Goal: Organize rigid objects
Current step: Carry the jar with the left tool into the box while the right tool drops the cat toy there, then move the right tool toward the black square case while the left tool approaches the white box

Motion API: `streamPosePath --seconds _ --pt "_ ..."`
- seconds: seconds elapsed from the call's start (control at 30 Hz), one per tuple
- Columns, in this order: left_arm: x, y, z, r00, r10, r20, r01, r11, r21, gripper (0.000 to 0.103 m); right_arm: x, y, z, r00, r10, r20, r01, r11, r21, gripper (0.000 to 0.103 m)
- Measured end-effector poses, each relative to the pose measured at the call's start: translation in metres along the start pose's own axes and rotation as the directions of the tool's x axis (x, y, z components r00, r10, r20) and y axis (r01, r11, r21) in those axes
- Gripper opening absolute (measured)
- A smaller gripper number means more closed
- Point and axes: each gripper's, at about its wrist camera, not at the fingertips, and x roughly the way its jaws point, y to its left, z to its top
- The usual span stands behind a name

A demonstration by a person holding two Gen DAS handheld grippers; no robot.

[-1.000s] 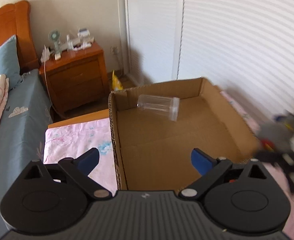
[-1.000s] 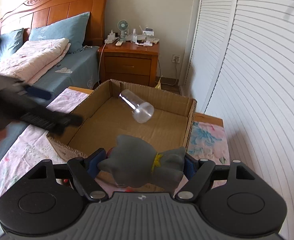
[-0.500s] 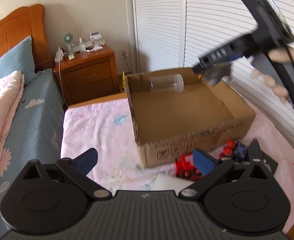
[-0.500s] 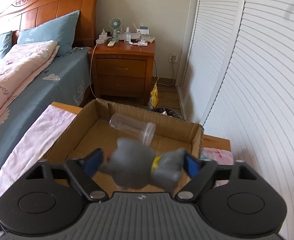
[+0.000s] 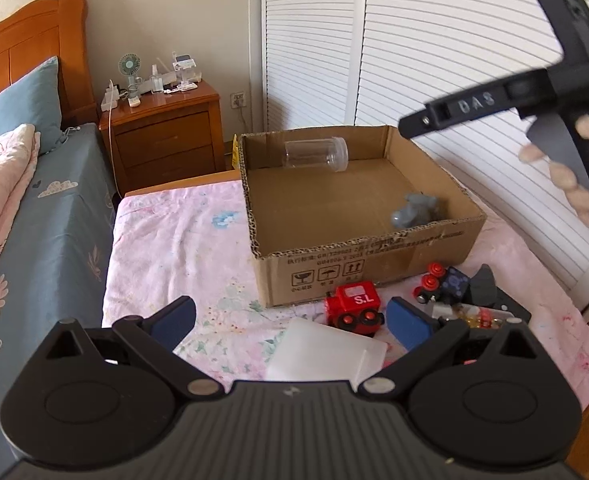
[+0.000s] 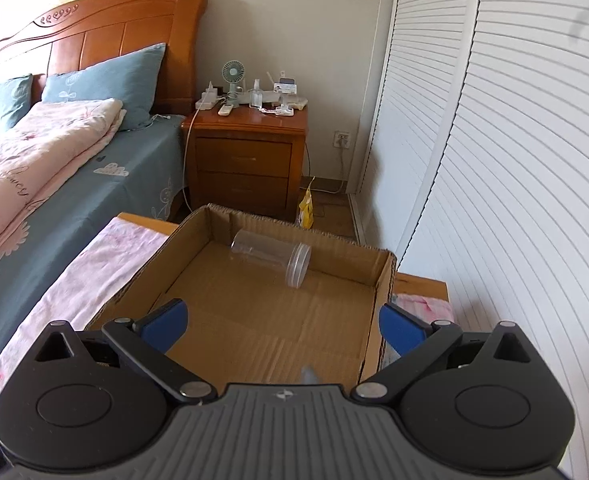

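Observation:
An open cardboard box (image 5: 374, 252) (image 6: 382, 280) stands on the pink cloth. A clear plastic jar (image 5: 316, 155) (image 6: 272, 256) lies on its side at the box's far wall. A grey toy (image 5: 416, 210) lies in the box's near right corner. My left gripper (image 5: 290, 322) is open and empty, held back over the cloth, with a red toy train (image 5: 354, 310) and a white lid (image 5: 326, 350) between its fingers. My right gripper (image 6: 280, 326) is open and empty above the box. It also shows in the left wrist view (image 5: 534, 92), high right of the box.
More small toys (image 5: 450, 286) and a dark tray (image 5: 490, 308) lie on the cloth right of the train. A bed (image 6: 54, 168) lies left, a wooden nightstand (image 6: 246, 160) behind the box, and white slatted doors (image 6: 494, 160) stand on the right.
My right gripper has opened and the grey toy has dropped into the box. My left gripper has pulled back from over the box, bringing the toys on the cloth into view.

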Motion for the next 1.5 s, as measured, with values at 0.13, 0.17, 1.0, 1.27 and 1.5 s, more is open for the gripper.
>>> streamPosePath --seconds 0.13,0.17,1.0,1.27,1.5 --pt "-0.003 -0.006 -0.004 1.000 0.006 0.001 -0.006 1.000 0.006 0.101 -0.015 0.000 -0.019 1.000 0.015 0.011 -0.015 1.000 0.020 0.103" --pt "-0.003 -0.007 -0.005 1.000 0.005 0.000 -0.005 1.000 0.007 0.101 -0.019 0.000 -0.026 1.000 0.017 0.011 -0.017 0.999 0.030 0.103" --pt "0.011 -0.027 -0.033 0.998 -0.034 -0.061 0.038 0.998 0.056 0.101 -0.033 -0.018 -0.200 0.972 -0.120 -0.203 0.133 0.990 0.051 0.103" --pt "0.018 -0.027 -0.038 0.995 -0.027 -0.097 0.032 0.998 0.050 0.101 -0.018 -0.023 -0.210 0.969 -0.143 -0.201 0.160 0.985 0.068 0.103" --pt "0.025 -0.028 -0.040 0.993 -0.029 -0.117 0.035 0.998 0.050 0.101 -0.022 -0.049 -0.214 0.966 -0.152 -0.207 0.183 0.974 0.137 0.103"
